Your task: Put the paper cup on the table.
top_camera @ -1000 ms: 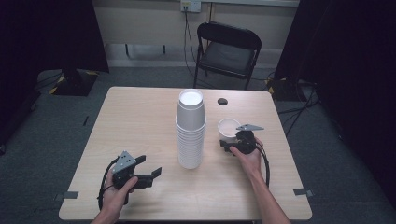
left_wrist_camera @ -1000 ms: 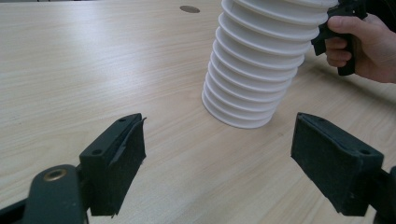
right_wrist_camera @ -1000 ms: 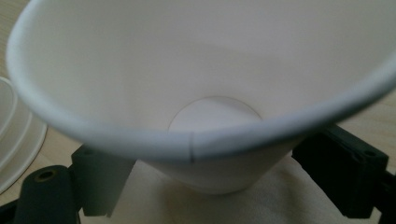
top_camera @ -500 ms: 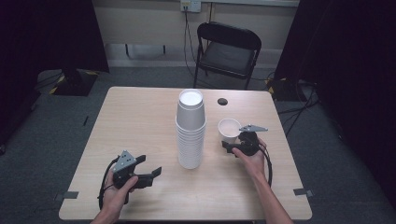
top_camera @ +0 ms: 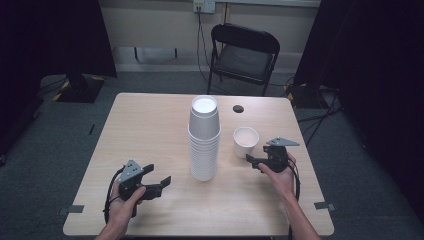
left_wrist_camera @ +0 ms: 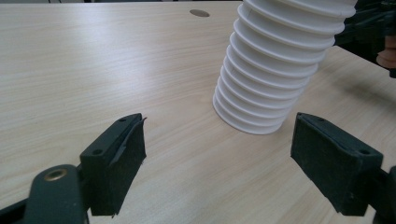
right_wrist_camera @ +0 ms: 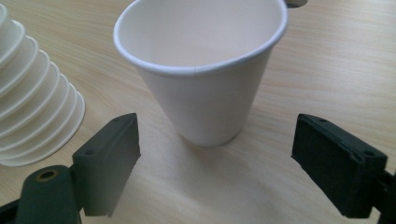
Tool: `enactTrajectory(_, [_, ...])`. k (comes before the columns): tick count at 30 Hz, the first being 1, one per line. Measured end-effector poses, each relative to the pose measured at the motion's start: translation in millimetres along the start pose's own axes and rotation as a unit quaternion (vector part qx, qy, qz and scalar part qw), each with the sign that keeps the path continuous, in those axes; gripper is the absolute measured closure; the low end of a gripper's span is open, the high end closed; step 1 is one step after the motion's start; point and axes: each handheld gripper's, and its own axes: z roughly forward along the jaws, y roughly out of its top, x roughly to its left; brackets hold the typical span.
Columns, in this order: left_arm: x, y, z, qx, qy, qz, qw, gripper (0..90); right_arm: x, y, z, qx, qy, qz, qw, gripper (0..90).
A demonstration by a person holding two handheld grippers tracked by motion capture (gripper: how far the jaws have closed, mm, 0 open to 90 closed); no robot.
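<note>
A tall stack of white paper cups (top_camera: 204, 145) stands upside down in the middle of the table (top_camera: 150, 125). To its right a single white cup (top_camera: 246, 142) stands upright with its mouth up. My right gripper (top_camera: 252, 161) is just right of that cup and points at it. In the right gripper view the cup (right_wrist_camera: 205, 88) stands a little ahead of the wide-apart jaws of my right gripper (right_wrist_camera: 217, 163), untouched. Those jaws have just closed slightly with nothing between them. My left gripper (top_camera: 157, 176) rests open at the front left. Its view shows the stack (left_wrist_camera: 275, 70) ahead.
A small dark round hole (top_camera: 238, 108) sits in the tabletop behind the single cup. A black folding chair (top_camera: 242, 50) stands beyond the far edge. Bare wood lies left of the stack and along the front edge.
My right gripper has drawn back to the right and slightly toward the front, away from the single cup, which stays standing. The left gripper has kept still.
</note>
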Motion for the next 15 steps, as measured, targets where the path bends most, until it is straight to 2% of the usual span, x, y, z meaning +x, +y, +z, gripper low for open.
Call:
enactTrajectory(5, [-0.4,2.2,-1.3,-0.004,0.0,0.007,1.0,17.6,-1.0,-2.1,-17.4,-0.006,-0.001,-0.004,1.0,14.8])
enactTrajectory(9, [-1.1,2.5,-2.0,-0.004,0.004,0.01,0.9999,17.6,1.2,-6.7,-30.3,-0.014,0.0,0.008,0.9999,15.0])
enactTrajectory(11, [-2.5,3.4,-1.6,-0.002,0.01,0.027,0.9996,17.6,4.0,-8.8,-35.7,-0.014,0.002,0.011,0.9998,15.0])
enactTrajectory(15, [-5.2,4.8,-2.5,-0.006,0.007,0.041,0.9991,17.6,11.4,-8.9,-46.9,-0.023,0.008,0.013,0.9996,15.6])
